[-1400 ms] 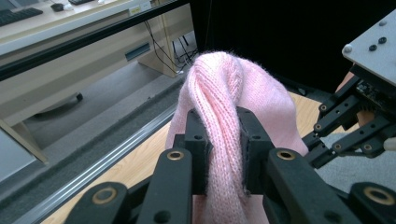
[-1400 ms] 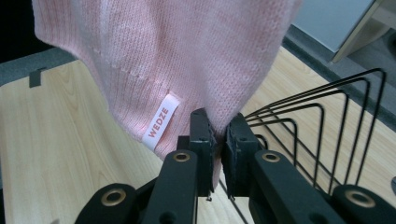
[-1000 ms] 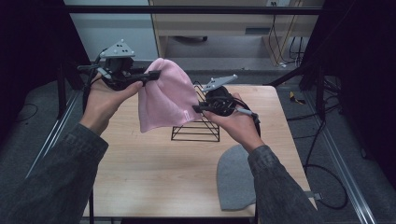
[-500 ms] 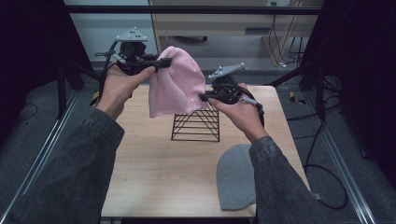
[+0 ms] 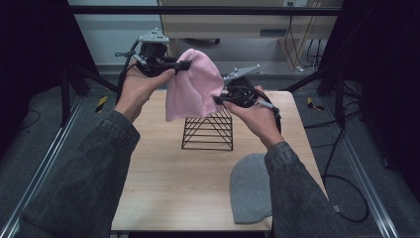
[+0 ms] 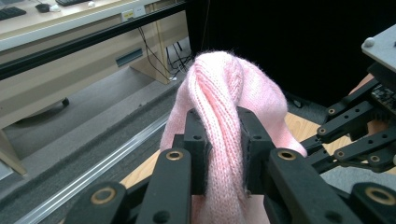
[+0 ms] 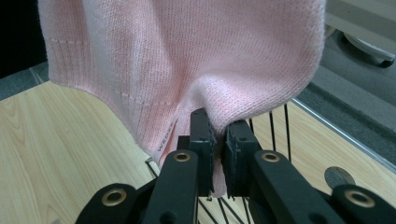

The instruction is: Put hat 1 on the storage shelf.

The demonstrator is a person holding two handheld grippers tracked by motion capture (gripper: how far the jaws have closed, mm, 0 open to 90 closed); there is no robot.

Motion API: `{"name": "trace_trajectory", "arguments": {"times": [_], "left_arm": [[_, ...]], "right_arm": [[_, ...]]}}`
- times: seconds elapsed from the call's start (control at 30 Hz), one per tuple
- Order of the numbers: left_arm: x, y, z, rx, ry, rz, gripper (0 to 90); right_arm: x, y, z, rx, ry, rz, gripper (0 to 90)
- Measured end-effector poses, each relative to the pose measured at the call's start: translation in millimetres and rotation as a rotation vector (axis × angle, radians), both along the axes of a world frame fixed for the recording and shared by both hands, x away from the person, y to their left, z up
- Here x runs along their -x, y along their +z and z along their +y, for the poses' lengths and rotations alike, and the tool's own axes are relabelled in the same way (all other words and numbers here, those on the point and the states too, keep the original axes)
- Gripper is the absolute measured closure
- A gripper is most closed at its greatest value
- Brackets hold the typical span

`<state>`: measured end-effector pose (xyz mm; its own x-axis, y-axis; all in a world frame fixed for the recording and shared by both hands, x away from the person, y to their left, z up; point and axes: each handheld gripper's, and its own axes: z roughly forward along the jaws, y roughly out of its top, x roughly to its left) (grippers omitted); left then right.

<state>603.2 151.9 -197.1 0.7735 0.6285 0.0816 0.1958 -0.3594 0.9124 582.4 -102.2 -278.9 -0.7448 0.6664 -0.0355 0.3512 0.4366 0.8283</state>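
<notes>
from above, you hold the pink beanie (image 5: 192, 84) in the air over the black wire rack (image 5: 208, 129) on the desk (image 5: 163, 178), left gripper (image 5: 182, 64) at its crown, right gripper (image 5: 221, 99) at its lower edge. a grey beanie (image 5: 250, 188) lies near the desk's front right. lower carelessly and the knit could snag on the wires.

in the left gripper view, the jaws are clamped on a thick bunched fold; that should hold.

in the right gripper view, the jaws are pinched nearly closed on a thin tuck beside the ribbed hem; a tug apart could pull it free.
</notes>
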Motion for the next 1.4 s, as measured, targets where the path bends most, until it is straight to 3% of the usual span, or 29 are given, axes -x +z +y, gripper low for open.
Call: {"name": "trace_trajectory", "arguments": {"times": [0.43,0.77,1.4], "left_arm": [[-18.0,5.4,-11.7,0.001,0.007,-0.002,76.1],[-29.4,-15.9,-25.2,-0.003,-0.013,-0.011,75.8],[-25.8,-42.9,-28.3,0.018,-0.031,-0.018,74.7]], "right_arm": [[-9.5,2.8,-12.4,-0.019,-0.040,-0.012,83.8],[-14.5,-15.1,-20.0,0.014,-0.075,-0.016,83.7],[-6.8,-46.9,-24.5,0.049,-0.086,-0.016,83.5]]}}
